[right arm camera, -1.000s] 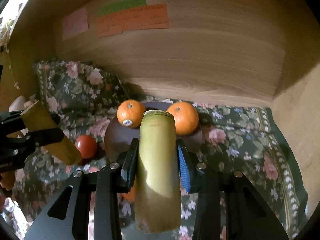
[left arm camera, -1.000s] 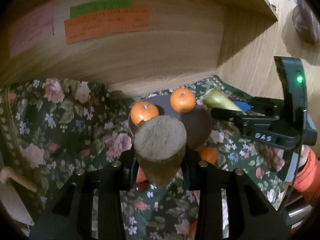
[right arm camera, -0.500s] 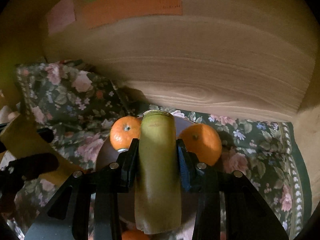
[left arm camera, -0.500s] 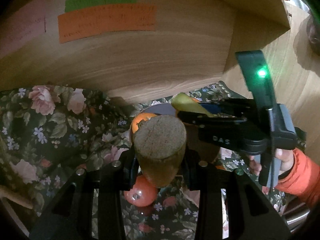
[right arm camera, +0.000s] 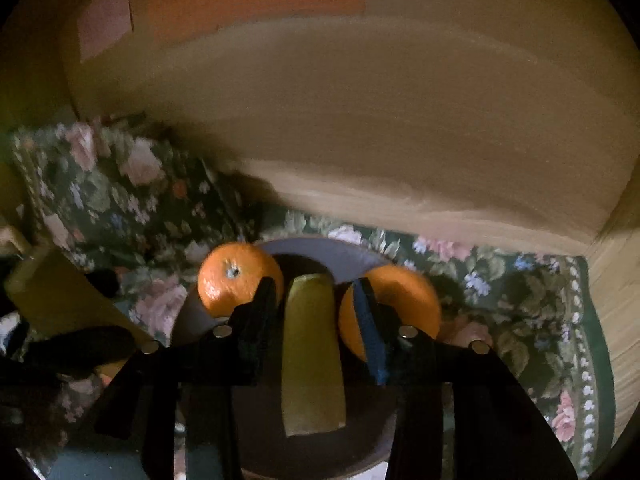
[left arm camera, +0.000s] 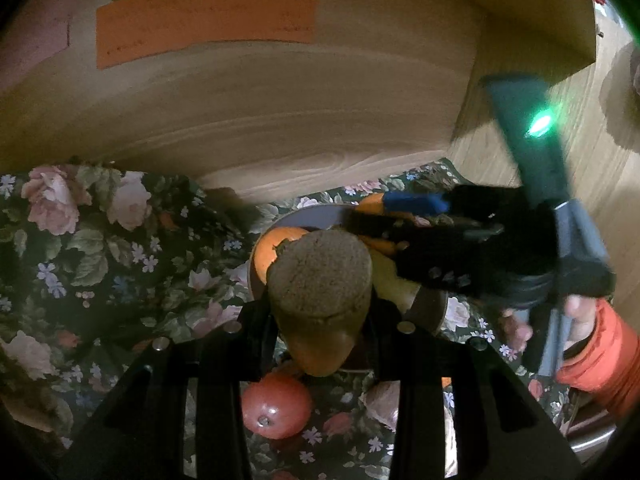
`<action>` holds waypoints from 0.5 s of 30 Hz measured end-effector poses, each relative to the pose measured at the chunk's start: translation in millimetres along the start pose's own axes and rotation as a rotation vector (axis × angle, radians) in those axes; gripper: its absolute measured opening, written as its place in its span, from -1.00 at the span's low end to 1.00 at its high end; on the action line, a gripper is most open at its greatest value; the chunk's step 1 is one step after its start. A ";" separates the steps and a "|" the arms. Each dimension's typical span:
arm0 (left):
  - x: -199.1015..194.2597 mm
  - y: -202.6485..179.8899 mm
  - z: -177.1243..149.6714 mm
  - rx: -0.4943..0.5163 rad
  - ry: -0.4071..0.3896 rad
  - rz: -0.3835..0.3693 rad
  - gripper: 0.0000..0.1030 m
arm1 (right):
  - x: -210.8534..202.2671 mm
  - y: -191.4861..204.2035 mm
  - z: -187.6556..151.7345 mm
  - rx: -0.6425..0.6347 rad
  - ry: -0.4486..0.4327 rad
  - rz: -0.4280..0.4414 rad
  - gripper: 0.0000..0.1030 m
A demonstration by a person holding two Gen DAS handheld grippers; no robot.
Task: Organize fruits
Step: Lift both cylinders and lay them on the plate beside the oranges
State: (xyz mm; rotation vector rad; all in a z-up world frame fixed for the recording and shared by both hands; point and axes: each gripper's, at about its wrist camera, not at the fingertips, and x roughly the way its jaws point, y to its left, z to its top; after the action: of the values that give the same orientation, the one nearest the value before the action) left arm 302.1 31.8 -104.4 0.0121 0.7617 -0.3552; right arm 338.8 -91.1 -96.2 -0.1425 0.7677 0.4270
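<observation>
My left gripper [left arm camera: 320, 316] is shut on a cut banana piece [left arm camera: 320, 280], held above the near edge of a dark plate [left arm camera: 316, 216]. My right gripper [right arm camera: 316, 312] is open over that plate [right arm camera: 320, 250]. A second yellow-green banana piece [right arm camera: 312, 352] lies on the plate between its spread fingers. Two oranges sit on the plate, one to the left [right arm camera: 236, 276] and one to the right [right arm camera: 400, 304] of the fingers. In the left wrist view the right gripper [left arm camera: 404, 216] reaches over the plate from the right.
A red tomato [left arm camera: 276, 404] lies on the floral cloth [left arm camera: 100, 248] near the plate's front. A wooden back wall [left arm camera: 280, 120] with orange and green paper notes [left arm camera: 204, 16] stands close behind. A wooden side wall [right arm camera: 616, 280] closes the right.
My right gripper has lowered to the plate and opened, letting go of its banana piece between the oranges. My left gripper has moved closer to the plate with its piece.
</observation>
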 end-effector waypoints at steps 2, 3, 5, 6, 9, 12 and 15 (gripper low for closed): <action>5.5 -2.7 0.9 0.009 0.013 0.000 -0.30 | -11.8 -3.2 0.2 0.002 -0.017 0.005 -0.21; 7.5 -4.8 1.0 0.014 0.019 0.002 -0.30 | -17.4 -4.2 -0.3 -0.001 -0.025 0.003 -0.21; 14.0 -9.7 2.3 0.029 0.032 0.004 -0.30 | -28.4 -6.9 -2.9 -0.012 -0.046 -0.016 -0.18; 18.6 -11.6 3.5 0.034 0.038 0.008 -0.30 | -31.7 -7.8 -4.9 -0.015 -0.050 -0.021 -0.10; 32.6 -18.2 6.6 0.058 0.055 0.023 -0.30 | -46.3 -14.2 -15.4 -0.011 -0.069 -0.035 0.04; 49.1 -23.8 11.6 0.063 0.085 0.017 -0.30 | -57.3 -18.9 -24.0 -0.018 -0.074 -0.050 0.04; 59.5 -28.6 18.2 0.074 0.083 0.035 -0.30 | -61.7 -25.1 -32.2 -0.009 -0.073 -0.051 0.04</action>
State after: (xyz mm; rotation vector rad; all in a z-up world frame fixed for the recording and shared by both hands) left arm 344.9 -16.0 -128.2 0.1103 0.8291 -0.3507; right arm 289.3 -142.6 -76.8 -0.1538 0.6892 0.3851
